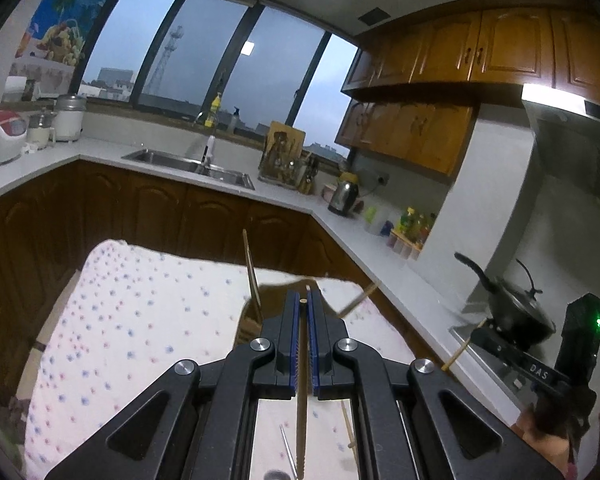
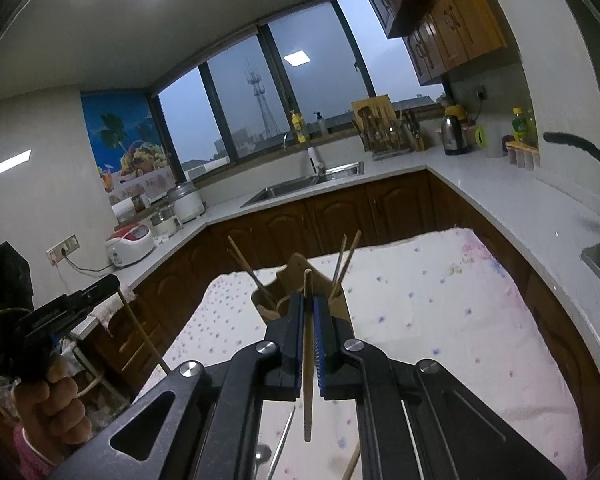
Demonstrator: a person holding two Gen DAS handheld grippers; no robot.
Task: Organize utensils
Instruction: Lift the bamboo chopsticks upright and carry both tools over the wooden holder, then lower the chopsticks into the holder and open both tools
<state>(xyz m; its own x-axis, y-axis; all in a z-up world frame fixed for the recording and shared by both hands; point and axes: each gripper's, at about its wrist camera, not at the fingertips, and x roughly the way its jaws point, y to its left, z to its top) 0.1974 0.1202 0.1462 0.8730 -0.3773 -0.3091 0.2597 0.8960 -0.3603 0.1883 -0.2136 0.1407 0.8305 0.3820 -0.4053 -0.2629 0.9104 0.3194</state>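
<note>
My left gripper [image 1: 303,308] is shut on a wooden chopstick [image 1: 300,412] that runs back between the blue pads, held above the table. My right gripper [image 2: 309,308] is shut on another wooden chopstick [image 2: 307,384], its tip pointing at the wooden utensil holder [image 2: 300,270]. The holder stands on the dotted white tablecloth [image 2: 440,312] and has several chopsticks [image 2: 346,264] leaning in it. In the left wrist view the holder [image 1: 252,312] sits just left of my fingers. A metal utensil [image 1: 290,456] and a loose chopstick [image 1: 349,428] lie on the cloth below.
The other hand-held gripper [image 2: 56,312] shows at the left in the right wrist view, and at the right in the left wrist view [image 1: 540,364]. White counters [image 1: 364,248] ring the table, with a sink [image 1: 188,164], a kettle [image 1: 343,196] and a black pan [image 1: 516,312].
</note>
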